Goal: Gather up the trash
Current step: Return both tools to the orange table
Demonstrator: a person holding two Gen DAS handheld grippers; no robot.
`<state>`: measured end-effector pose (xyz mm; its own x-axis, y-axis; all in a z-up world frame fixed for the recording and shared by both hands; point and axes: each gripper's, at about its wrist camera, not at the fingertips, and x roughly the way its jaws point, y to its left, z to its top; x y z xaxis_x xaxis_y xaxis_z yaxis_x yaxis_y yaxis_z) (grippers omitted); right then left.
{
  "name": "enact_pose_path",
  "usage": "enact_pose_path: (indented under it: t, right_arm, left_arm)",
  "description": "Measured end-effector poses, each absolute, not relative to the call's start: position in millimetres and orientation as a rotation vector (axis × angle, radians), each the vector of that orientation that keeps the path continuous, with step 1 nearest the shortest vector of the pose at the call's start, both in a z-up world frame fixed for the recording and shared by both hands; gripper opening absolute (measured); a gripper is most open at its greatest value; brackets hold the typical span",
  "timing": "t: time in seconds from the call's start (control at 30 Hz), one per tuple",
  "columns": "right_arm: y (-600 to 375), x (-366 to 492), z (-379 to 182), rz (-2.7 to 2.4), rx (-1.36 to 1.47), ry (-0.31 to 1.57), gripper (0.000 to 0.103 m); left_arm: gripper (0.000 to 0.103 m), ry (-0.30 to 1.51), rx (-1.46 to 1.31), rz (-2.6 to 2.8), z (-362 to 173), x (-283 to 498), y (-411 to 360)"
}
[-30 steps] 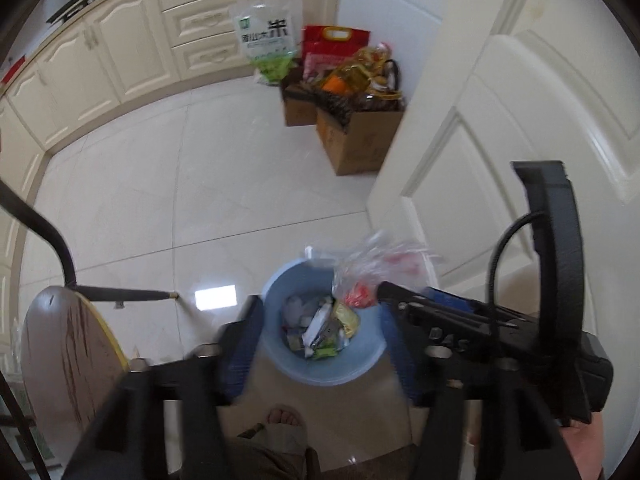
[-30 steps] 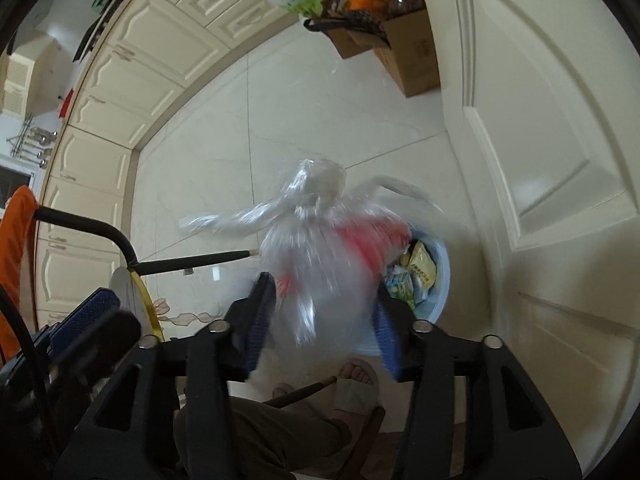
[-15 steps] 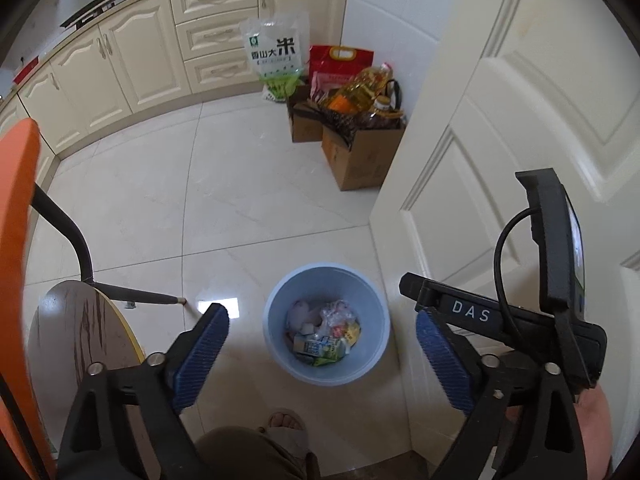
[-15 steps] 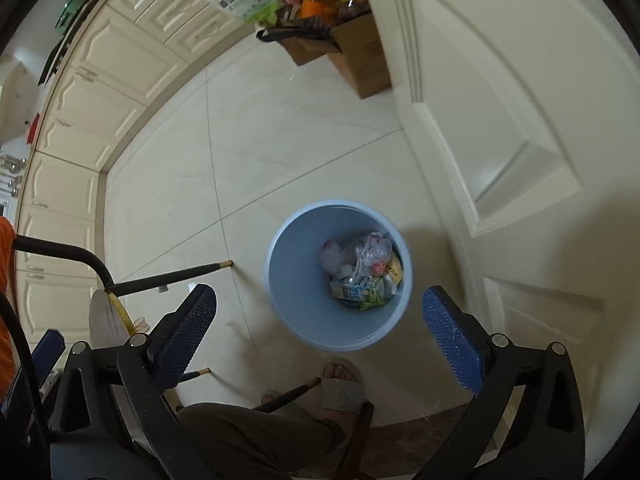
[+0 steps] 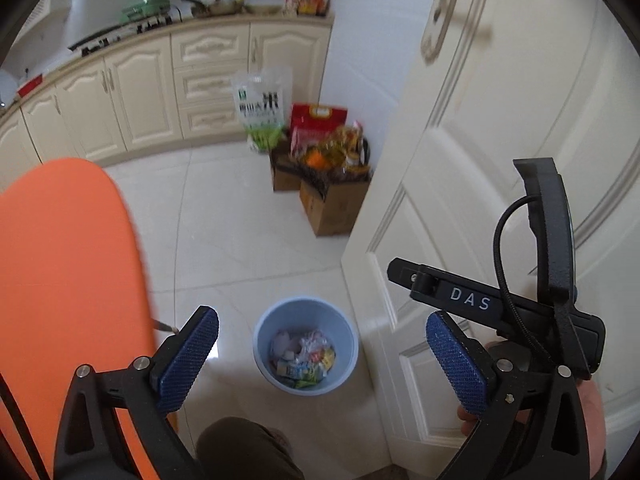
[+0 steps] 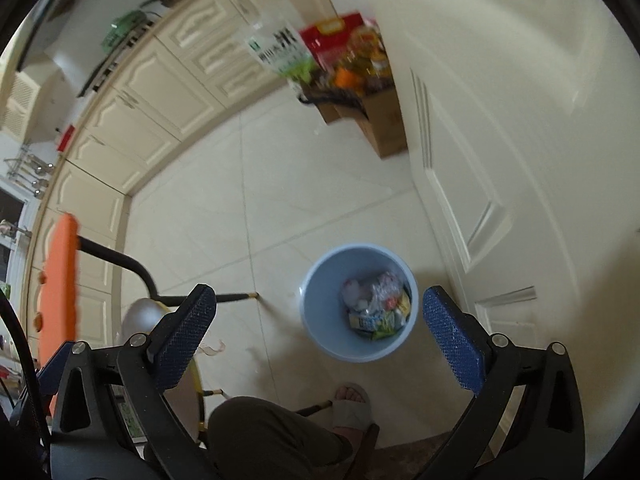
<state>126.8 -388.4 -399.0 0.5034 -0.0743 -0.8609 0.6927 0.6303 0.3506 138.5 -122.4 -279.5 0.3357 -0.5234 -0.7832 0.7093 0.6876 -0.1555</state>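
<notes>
A light blue trash bin (image 5: 264,334) stands on the white tile floor beside the door; it also shows in the right wrist view (image 6: 320,312). Crumpled plastic and wrappers (image 5: 304,358) lie inside it, also seen in the right wrist view (image 6: 376,310). My left gripper (image 5: 320,346) is wide open and empty, high above the bin. My right gripper (image 6: 316,330) is wide open and empty, also high above the bin. The right gripper's body (image 5: 500,308) shows in the left wrist view.
A cream panelled door (image 5: 500,160) stands to the right of the bin. An orange chair back (image 5: 68,280) is close on the left. Cardboard boxes with groceries (image 5: 332,184) and a rice bag (image 5: 262,112) stand by the cream cabinets (image 5: 160,96). The person's leg and sandalled foot (image 6: 352,404) are below.
One second ago my right gripper was shut on a clear plastic bag over the bin. It opened, the bag dropped into the bin, and both grippers rose away.
</notes>
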Motion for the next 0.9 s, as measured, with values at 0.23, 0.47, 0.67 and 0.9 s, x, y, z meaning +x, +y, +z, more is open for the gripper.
enact_pose_path:
  t: [0.23, 0.47, 0.67, 0.9]
  right_arm:
    - [-348, 132, -336, -0.476, 0.680, 0.846, 0.103]
    - [-285, 151, -285, -0.383, 0.569, 0.792, 0.103]
    - [-220, 172, -249, -0.297, 0.459, 0.751, 0.103]
    - [-131, 192, -212, -0.176, 0.305, 0.681, 0.103]
  left_arm:
    - [0.102, 0.805, 0.160, -0.760, -244, 126, -45]
    - [0.102, 0.697, 0.081, -0.650, -224, 122, 40]
    - [0.102, 0.613, 0.038, -0.530, -217, 102, 106]
    - [0.102, 0.537, -0.026, -0.374, -211, 67, 189]
